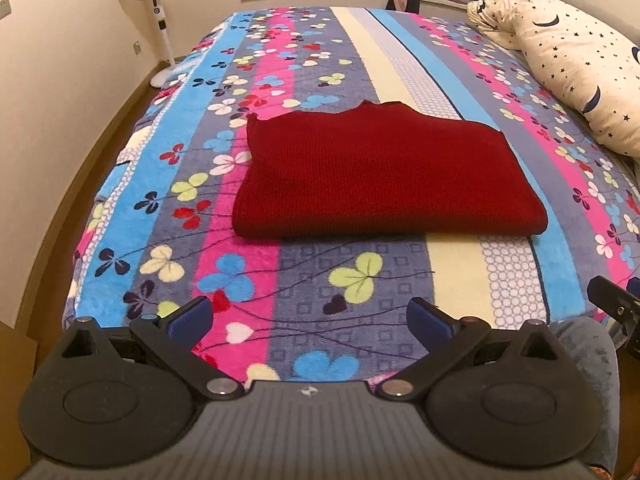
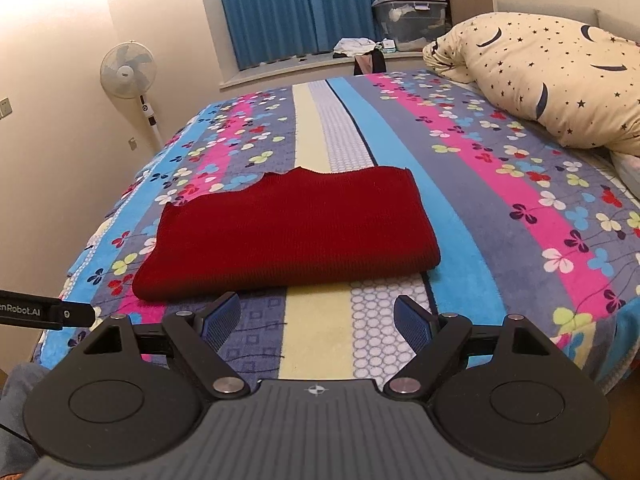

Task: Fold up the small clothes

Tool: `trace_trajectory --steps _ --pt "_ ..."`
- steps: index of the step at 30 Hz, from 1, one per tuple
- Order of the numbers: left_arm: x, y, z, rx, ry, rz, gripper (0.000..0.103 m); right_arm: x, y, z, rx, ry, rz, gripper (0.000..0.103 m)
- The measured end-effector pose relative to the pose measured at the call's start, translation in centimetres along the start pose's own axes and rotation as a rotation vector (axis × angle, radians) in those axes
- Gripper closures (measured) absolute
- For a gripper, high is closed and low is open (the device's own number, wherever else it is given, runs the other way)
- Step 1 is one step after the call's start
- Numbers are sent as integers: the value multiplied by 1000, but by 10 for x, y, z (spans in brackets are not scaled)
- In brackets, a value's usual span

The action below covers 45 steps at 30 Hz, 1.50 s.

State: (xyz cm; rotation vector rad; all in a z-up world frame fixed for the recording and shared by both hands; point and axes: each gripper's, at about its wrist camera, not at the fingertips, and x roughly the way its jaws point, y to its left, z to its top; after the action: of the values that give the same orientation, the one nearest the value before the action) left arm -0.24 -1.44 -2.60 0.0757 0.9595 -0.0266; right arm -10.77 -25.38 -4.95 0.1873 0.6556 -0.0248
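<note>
A: Where is our red sweater [image 1: 384, 172]?

B: It lies folded flat on the flowery blanket [image 1: 352, 280], near the front edge of the bed.

A: Are we holding anything?

B: No. Our left gripper [image 1: 310, 316] is spread wide with nothing in it. Our right gripper [image 2: 318, 318] is too. Both hang just before the sweater, not touching it.

The left gripper [image 1: 310, 318] and right gripper [image 2: 318, 320] were held side by side, jaws spread wide, nothing gripped.
</note>
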Motion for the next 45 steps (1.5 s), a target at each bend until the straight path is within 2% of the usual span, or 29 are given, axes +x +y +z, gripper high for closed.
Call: trace_trajectory --steps 28,34,40,45 --pt "28 -3 4 -8 66 -3 0 23 -7 5 66 51 -8 18" --pt "42 3 5 -25 91 10 0 53 -40 9 255 60 -3 18" --pt "69 20 17 -55 106 66 0 118 -88 -9 607 144 98 18" --pt "107 46 33 -133 117 126 0 178 -109 -9 723 131 41 19"
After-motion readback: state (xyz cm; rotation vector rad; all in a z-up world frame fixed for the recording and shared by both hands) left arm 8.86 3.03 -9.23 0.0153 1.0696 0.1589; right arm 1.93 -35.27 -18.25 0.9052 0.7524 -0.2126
